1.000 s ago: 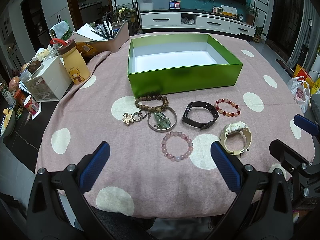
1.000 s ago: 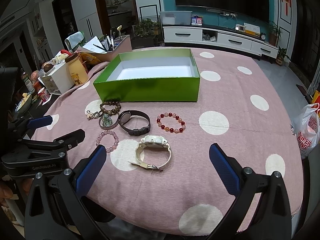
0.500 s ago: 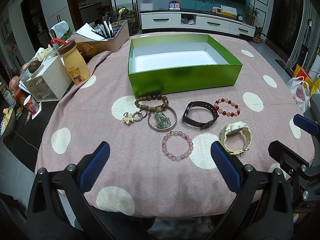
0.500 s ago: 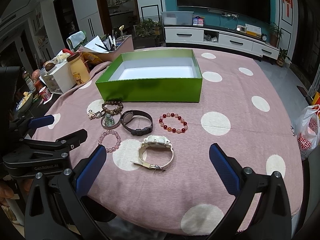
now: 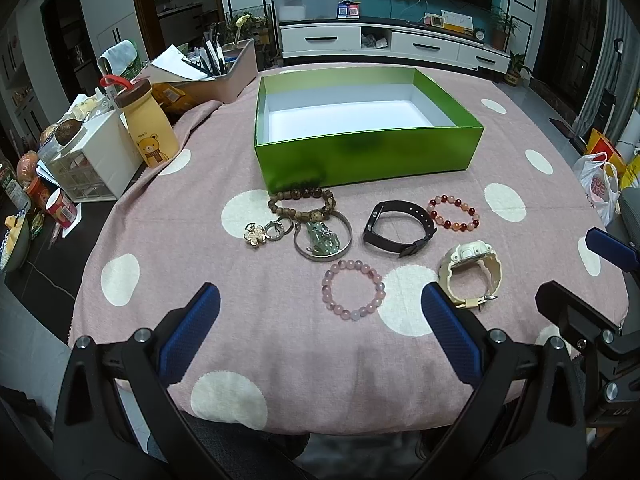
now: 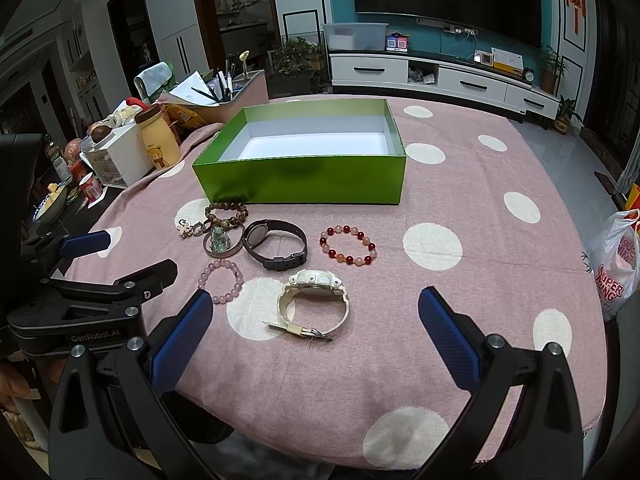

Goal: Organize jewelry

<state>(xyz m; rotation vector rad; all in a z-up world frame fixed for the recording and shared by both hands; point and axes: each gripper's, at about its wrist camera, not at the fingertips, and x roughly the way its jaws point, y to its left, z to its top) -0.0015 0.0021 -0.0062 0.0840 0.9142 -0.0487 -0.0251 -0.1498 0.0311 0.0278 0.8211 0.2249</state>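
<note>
1. Over the last second almost nothing has changed: our right gripper (image 6: pixel 314 326) has edged a little nearer the jewelry, our left gripper (image 5: pixel 320 320) has barely shifted, and no piece has moved.
2. We judge the task is only starting: the green box (image 5: pixel 366 152) at the far side of the worktop (image 5: pixel 160 280) holds nothing.
3. Both grippers are spread wide with nothing between their blue pads, hovering over the near edge.
4. All the jewelry lies in a loose cluster between the box and us.
5. The white watch (image 6: pixel 314 300) is nearest the right gripper: chunky, with a stiff curved strap and a loose buckle end.
6. The pink bead bracelet (image 5: pixel 354 290) lies just ahead of the left gripper: a soft ring of smooth round beads.
7. Farther off are a black band (image 5: pixel 398 230), a red bead bracelet (image 5: pixel 454 214), and a brown bead bracelet (image 5: pixel 302 202) touching a metal bangle (image 5: pixel 324 238) with a green pendant (image 5: pixel 320 238) inside it.
8. A small gold charm (image 5: pixel 256 235) on rings lies to the left.
9. The worktop's cloth is pink, woven, with white dots.
</note>
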